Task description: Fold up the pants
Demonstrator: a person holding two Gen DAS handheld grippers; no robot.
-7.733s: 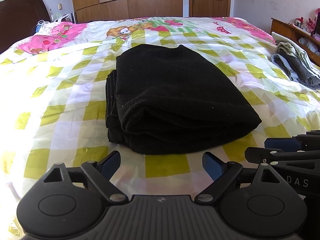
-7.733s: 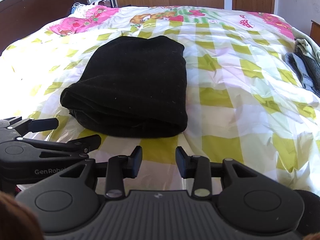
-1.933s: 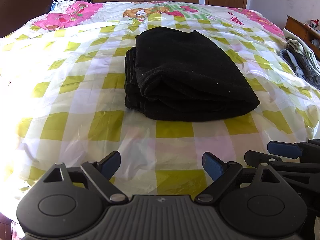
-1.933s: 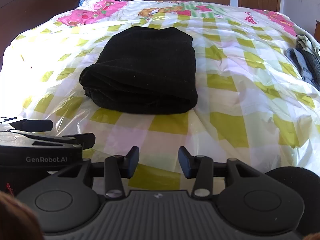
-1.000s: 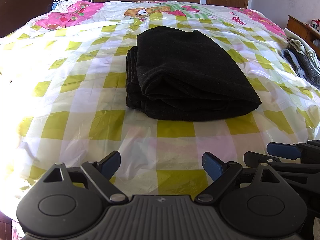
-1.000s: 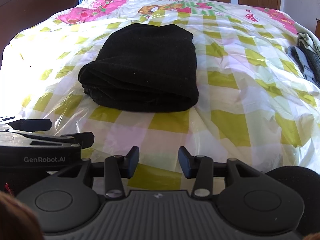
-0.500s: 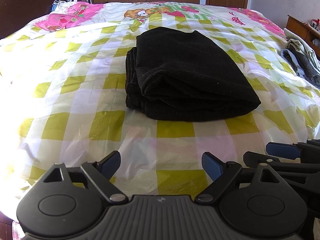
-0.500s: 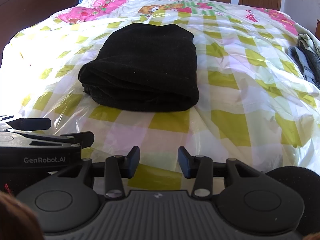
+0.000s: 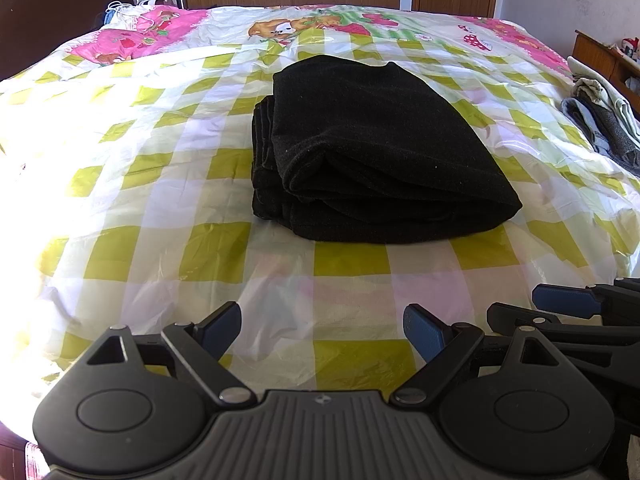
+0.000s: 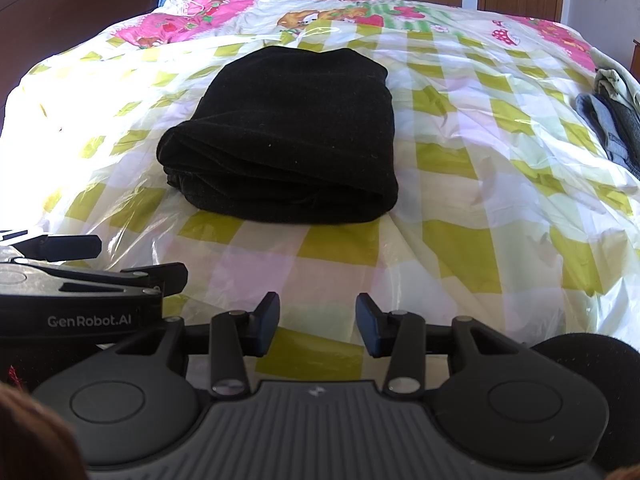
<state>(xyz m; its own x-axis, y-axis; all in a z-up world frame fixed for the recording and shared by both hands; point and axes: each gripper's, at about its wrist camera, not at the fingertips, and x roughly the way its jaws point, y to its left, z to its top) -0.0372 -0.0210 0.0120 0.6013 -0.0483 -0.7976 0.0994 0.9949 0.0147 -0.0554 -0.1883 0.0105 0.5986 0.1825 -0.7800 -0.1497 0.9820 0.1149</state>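
The black pants [image 9: 372,152] lie folded into a thick rectangular stack in the middle of the bed; they also show in the right wrist view [image 10: 288,132]. My left gripper [image 9: 322,330] is open and empty, held back near the bed's front edge, well short of the pants. My right gripper [image 10: 318,322] is open and empty, also back from the pants. The right gripper shows at the right edge of the left wrist view [image 9: 568,308], and the left gripper at the left edge of the right wrist view [image 10: 80,256].
The bed [image 9: 160,216] has a yellow-and-white check cover under clear plastic. A pile of grey and pale clothes [image 9: 600,120] lies at the bed's right edge, also in the right wrist view [image 10: 612,120]. A dark headboard stands at left, wooden wardrobes and a door behind.
Since 7.7 s ago both grippers have drawn back from the folded pants toward the bed's front edge. Over the last second nothing has visibly moved.
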